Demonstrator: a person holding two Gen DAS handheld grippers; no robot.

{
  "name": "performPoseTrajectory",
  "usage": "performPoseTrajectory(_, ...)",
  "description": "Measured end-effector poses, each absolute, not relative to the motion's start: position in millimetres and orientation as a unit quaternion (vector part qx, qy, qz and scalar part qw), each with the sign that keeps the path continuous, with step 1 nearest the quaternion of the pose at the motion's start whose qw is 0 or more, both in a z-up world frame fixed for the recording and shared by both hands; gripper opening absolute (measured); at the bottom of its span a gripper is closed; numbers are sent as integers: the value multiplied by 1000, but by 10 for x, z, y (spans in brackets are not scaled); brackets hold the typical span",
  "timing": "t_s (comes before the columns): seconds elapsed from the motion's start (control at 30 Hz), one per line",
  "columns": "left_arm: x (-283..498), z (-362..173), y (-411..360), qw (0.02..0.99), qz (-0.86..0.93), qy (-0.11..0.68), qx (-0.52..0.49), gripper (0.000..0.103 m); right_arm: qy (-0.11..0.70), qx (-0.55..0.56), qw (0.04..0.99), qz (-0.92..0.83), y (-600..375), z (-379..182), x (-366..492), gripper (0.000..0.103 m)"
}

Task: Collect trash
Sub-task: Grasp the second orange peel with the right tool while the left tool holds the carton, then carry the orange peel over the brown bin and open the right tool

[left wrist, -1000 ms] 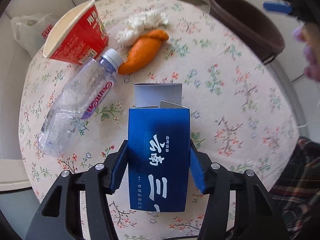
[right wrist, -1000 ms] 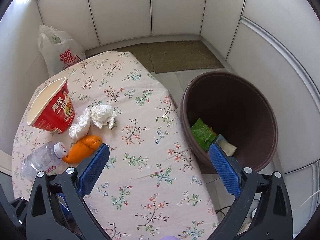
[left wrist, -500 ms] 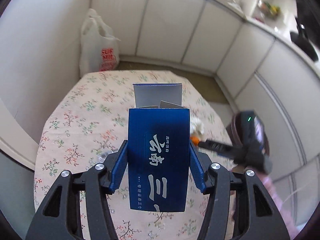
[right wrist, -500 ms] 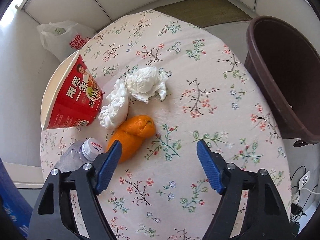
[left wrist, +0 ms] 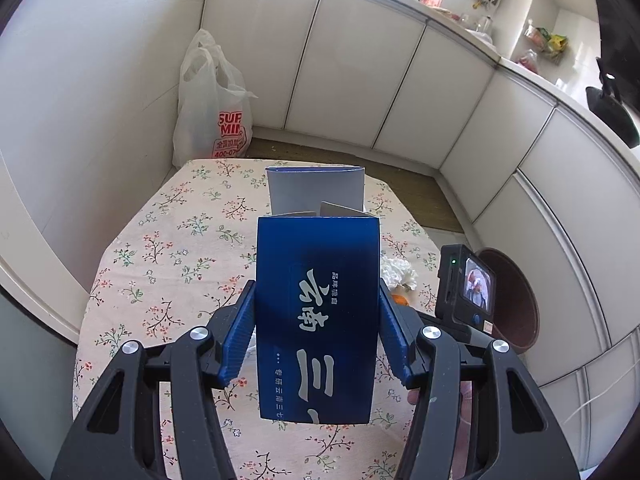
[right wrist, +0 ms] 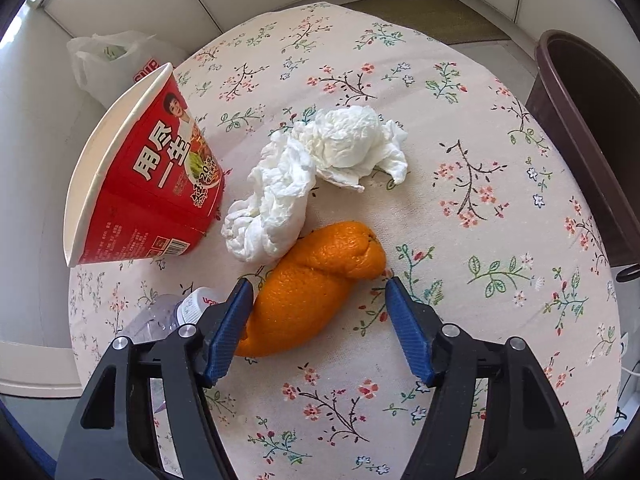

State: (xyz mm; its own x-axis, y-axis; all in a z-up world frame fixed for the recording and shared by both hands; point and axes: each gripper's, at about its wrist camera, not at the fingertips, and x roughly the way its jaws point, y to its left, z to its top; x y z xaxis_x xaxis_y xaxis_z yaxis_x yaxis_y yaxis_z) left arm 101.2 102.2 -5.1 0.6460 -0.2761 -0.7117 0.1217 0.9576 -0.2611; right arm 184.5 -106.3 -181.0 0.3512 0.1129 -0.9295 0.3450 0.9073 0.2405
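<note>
The left hand-held gripper (left wrist: 316, 334) is clenched on a dark blue cardboard carton with white lettering (left wrist: 316, 316), its blue ribbed pads pressed against the carton's two long sides. The carton stands upright between them with its grey top flaps open, lifted above the round bench covered in a floral cloth (left wrist: 168, 264).

The right hand-held gripper (right wrist: 320, 320) points steeply down at the bench, and its jaws are closing. Between them lies a piece of orange peel (right wrist: 316, 284); the left pad is just beside the peel's lower end, while the right pad is still apart from it, so the peel is not yet gripped. Touching the peel's upper side is a crumpled white tissue (right wrist: 312, 176). To the left of the tissue lies a red paper noodle cup with a white rim (right wrist: 144, 184), tipped on its side. A clear plastic bottle with a white cap (right wrist: 176, 312) lies partly hidden behind the left finger. A dark brown plastic bin (right wrist: 592, 120) stands just past the bench's right edge.
</note>
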Motion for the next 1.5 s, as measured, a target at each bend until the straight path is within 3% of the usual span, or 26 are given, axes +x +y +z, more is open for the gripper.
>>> performPoseTrajectory(0.03, 1008, -49, 1029, 902, -108, 406, -96, 56, 563, 194, 800, -72, -1021, -1805, 1847, 66)
performPoseTrajectory(0.1, 1003, -51, 1038, 902, -106, 407, -97, 56, 559, 177, 807, -68, -965, -1796, 1867, 47)
performPoseTrajectory(0.47, 980, -36, 1034, 905, -103, 399, -105, 56, 550, 187, 813, -47, -1123, -1712, 1794, 27)
performPoseTrajectory(1.07, 1029, -7, 698, 908, -126, 383, -110, 56, 424, 188, 884, -63, -2162, -612, 1262, 24)
performPoseTrajectory(1.5, 1109, -105, 174, 905, -154, 385, -94, 56, 368, 198, 882, -218, -3383, -539, 893, 27)
